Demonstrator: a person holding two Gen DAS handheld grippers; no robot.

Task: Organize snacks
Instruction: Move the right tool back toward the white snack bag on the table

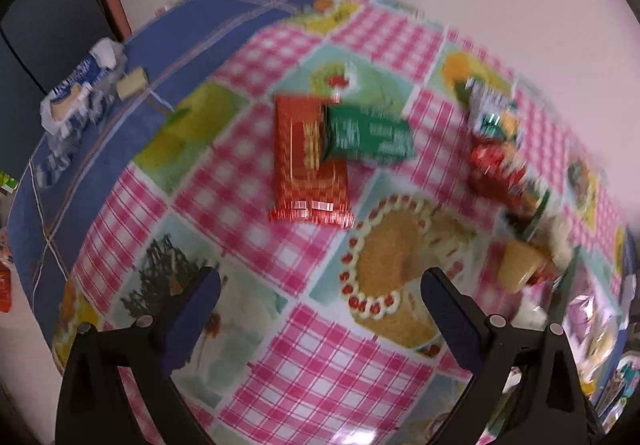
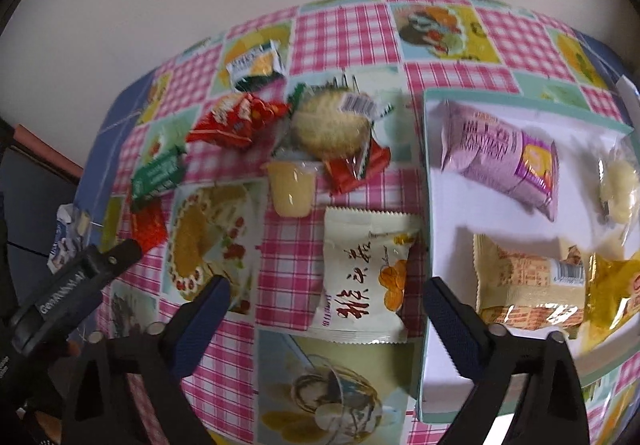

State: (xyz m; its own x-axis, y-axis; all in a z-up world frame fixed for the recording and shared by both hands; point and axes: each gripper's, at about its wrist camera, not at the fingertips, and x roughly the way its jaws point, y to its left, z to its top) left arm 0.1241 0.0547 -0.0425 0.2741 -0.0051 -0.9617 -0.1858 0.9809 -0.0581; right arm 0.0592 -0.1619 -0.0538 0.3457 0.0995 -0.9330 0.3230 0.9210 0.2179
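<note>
Right gripper (image 2: 326,295), jaws spread and empty, above a cream snack packet (image 2: 366,277) beside the white tray (image 2: 444,237); left gripper (image 1: 320,285) likewise spread over the desk (image 1: 320,365).

1. The left gripper (image 1: 320,297) is wide open over bare tablecloth (image 1: 320,365), with nothing between its fingers.
2. At 12 o'clock from it, a red packet (image 1: 306,161) blocks the way, and a green packet (image 1: 368,137) lies partly on top of it.
3. At 2 o'clock, a blurry bunch of snacks (image 1: 500,165) crowds the path.
4. The right gripper (image 2: 326,301) is open, with a cream bag (image 2: 362,277) right between its fingers.
5. At 3 o'clock, the tray wall (image 2: 427,205) stands in the way.
6. At 12 o'clock, a jelly cup (image 2: 291,189) sits just past the bag.
</note>
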